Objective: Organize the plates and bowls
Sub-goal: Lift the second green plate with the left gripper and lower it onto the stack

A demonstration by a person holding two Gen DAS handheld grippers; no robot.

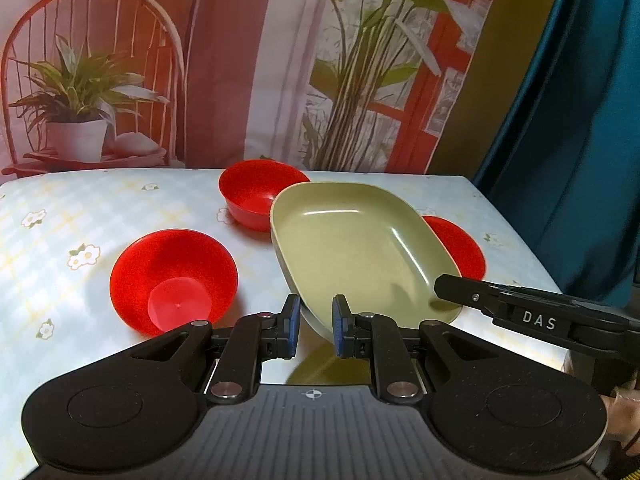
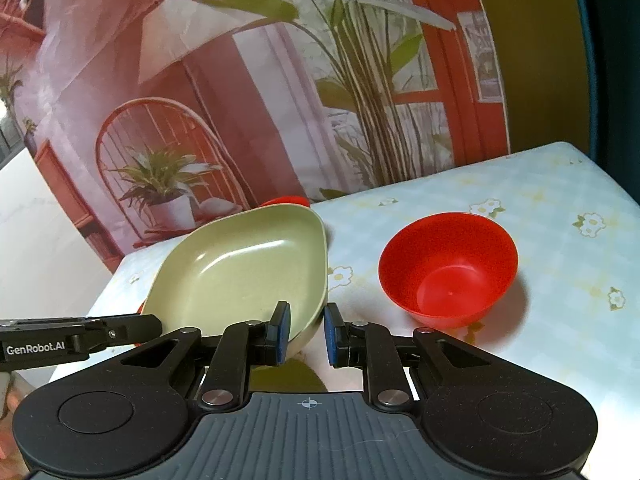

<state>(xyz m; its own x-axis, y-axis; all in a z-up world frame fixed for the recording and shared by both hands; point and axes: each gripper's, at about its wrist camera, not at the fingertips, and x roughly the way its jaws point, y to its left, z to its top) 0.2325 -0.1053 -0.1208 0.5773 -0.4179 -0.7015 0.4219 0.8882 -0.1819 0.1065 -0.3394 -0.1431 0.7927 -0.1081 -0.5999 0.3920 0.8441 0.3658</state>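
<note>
Plate (image 1: 352,248), green and deep, hangs tilted above the table (image 1: 80,216) in the left view, its near rim pinched in the narrow jaws of the left gripper (image 1: 316,320); red bowls (image 1: 176,276) sit around it. Right view: the right gripper (image 2: 305,330) nips the rim too, jaws narrow, one bowl (image 2: 448,268) beside it. Carrying seems the step in hand, though no resting spot shows; next, both hands must travel level together.

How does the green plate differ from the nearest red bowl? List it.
The green plate is shallow and squarish, the red bowl deep and round. The plate is tilted, pinched by the left gripper and right gripper; the bowl rests on the table. Both are empty.
</note>
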